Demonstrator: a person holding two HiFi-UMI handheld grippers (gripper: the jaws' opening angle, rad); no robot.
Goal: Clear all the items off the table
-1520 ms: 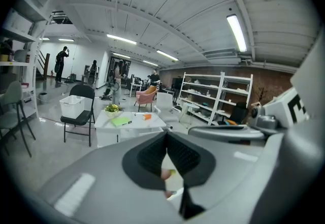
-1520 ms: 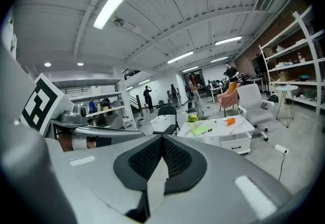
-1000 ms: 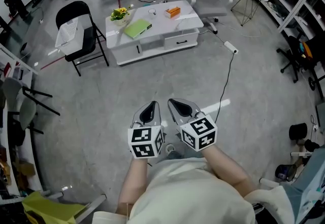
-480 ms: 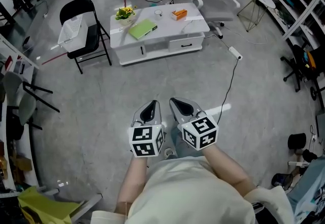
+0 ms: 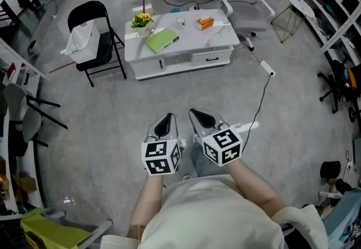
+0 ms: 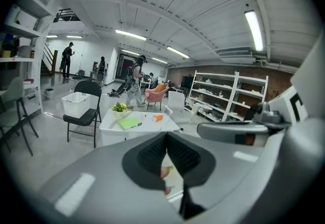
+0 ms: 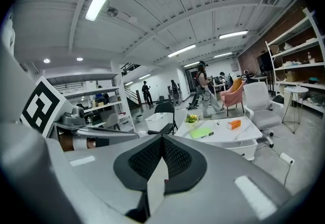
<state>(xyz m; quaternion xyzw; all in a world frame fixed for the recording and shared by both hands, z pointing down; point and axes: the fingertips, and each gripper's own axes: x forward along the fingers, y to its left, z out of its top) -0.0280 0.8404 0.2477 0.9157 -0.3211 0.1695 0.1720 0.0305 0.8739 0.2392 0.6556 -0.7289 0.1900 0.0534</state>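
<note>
white table [image 5: 189, 36] nearer than before; left gripper [image 5: 167, 118], right gripper [image 5: 199, 114] closed, empty

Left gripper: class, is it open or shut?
Shut: the left gripper view shows the left gripper with jaws together, nothing between them.

Head camera: sitting on the person's head, looking steeply down; the white table [image 5: 179, 44] is lying well away at 12 o'clock, the black folding chair [image 5: 84, 12] at 10 o'clock.
Left gripper camera: riding on the left gripper [image 5: 167, 119], looking forward along its jaws, catching the right gripper [image 5: 198, 115] at 3 o'clock.
Right gripper camera: riding on the right gripper, looking the same way, catching the left gripper at 9 o'clock.
Shared: all three are taking in the table and chair from afar.
</note>
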